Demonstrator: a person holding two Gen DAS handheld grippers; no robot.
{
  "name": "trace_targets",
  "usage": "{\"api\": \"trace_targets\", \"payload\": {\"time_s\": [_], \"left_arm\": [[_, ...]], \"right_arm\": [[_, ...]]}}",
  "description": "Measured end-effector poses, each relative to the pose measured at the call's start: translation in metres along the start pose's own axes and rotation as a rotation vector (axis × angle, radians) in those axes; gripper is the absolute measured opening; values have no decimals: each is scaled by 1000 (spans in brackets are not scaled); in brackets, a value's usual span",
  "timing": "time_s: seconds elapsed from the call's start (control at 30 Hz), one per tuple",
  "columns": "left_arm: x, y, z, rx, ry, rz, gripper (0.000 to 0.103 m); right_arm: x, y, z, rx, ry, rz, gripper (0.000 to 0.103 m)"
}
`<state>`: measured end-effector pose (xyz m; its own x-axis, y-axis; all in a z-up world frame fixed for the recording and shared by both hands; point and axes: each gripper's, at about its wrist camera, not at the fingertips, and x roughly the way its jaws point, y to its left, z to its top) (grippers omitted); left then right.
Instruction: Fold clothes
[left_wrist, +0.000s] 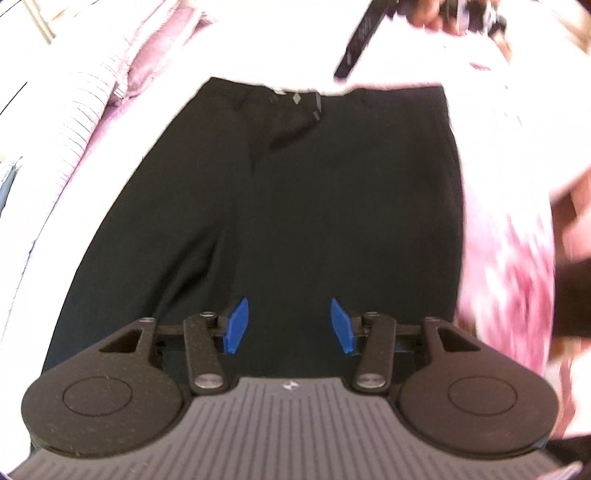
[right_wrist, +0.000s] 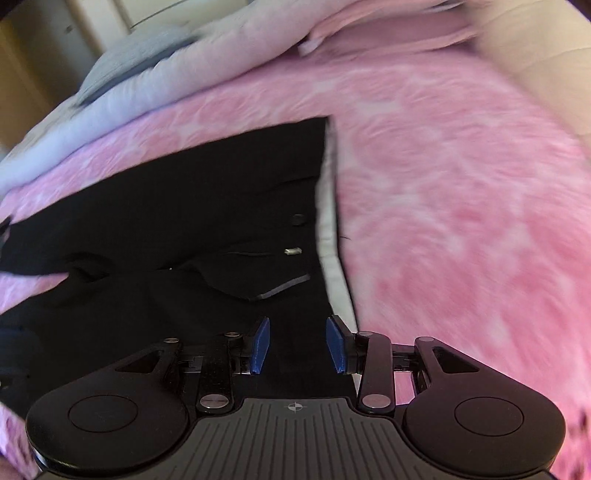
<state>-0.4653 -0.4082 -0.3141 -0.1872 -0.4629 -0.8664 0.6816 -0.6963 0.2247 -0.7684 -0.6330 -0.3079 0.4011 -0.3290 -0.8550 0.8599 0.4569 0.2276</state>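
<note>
On the pink blanket (right_wrist: 461, 192) black trousers (left_wrist: 280, 206) lie flat, waistband away from the left gripper (left_wrist: 289, 325), which hangs over the legs, jaws apart and empty. The right gripper (right_wrist: 297, 345) hovers at the waistband, also released.

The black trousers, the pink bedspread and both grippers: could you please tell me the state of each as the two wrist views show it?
Black trousers: spread flat on the bed, not yet folded, waistband unfastened, white lining showing along its edge.
Pink mottled bedspread: lying under the trousers.
Left gripper: jaws open, empty, over the trouser legs.
Right gripper: jaws open, empty, over the waistband end.
Pale striped bedding: bunched beside the trousers.
</note>
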Motion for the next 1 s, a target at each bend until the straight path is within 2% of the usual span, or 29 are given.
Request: {"api": "trace_targets", "payload": {"time_s": [0.1, 0.2, 0.3, 0.33, 0.37, 0.4, 0.43, 0.53, 0.63, 0.77, 0.83, 0.9, 0.97, 1.0], "left_arm": [[24, 0, 31, -69, -7, 19, 45], [48, -1, 59, -118, -12, 26, 45], [70, 0, 85, -140, -22, 22, 45], [76, 1, 92, -143, -25, 20, 45], [81, 3, 100, -144, -29, 22, 45], [85, 6, 106, -148, -33, 23, 45], [89, 10, 112, -152, -37, 24, 45], [98, 26, 128, -172, -55, 44, 45], [107, 51, 137, -244, -76, 66, 47], [131, 85, 146, -348, -84, 56, 47], [148, 93, 150, -345, -79, 40, 47], [165, 95, 155, -310, -62, 5, 47], [175, 93, 160, -269, -64, -34, 47], [177, 92, 162, -251, -70, -54, 47]], "right_arm": [[37, -20, 18, -48, 39, 90, 38], [71, -42, 27, -44, 85, 190, 38], [79, -60, 30, -24, 89, 296, 38], [80, -67, 30, -5, 95, 331, 35], [80, -75, 30, 23, 105, 361, 26], [81, -81, 29, 53, 116, 387, 22], [79, -87, 29, 77, 117, 406, 12], [71, -100, 29, 140, 107, 452, 6], [48, -97, 27, 116, 63, 481, 5], [47, -93, 23, 96, 64, 482, 5], [48, -91, 22, 87, 67, 480, 6], [49, -89, 20, 78, 70, 479, 14], [60, -91, 18, 77, 102, 470, 29], [66, -92, 16, 77, 121, 464, 30]]}}
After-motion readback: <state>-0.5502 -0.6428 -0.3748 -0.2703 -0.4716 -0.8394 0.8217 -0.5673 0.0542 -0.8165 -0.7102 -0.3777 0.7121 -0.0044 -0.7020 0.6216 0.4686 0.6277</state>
